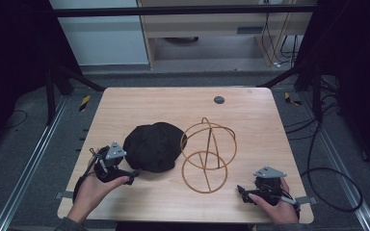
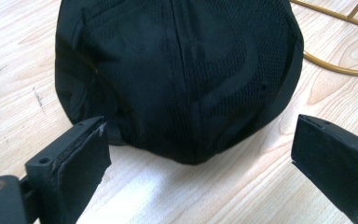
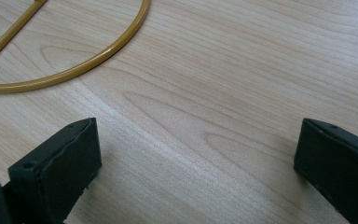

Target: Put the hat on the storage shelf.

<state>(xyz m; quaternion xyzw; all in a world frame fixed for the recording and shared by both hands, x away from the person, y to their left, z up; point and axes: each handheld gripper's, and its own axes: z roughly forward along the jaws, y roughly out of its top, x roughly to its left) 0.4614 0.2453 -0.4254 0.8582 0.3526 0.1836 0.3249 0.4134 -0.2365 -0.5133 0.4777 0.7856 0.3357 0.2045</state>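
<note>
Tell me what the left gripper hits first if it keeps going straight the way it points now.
Most likely the black cap. The left gripper has its jaws open and aimed at the cap's near edge, with a strip of bare table between. Beyond the cap stands the gold wire stand.

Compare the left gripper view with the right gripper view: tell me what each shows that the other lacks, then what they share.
Left gripper view alone: the black cap, lying just beyond the open jaws of the left gripper. Right gripper view alone: the right gripper, its open jaws over bare wood. Both: the wooden table and part of the gold wire stand.
</note>
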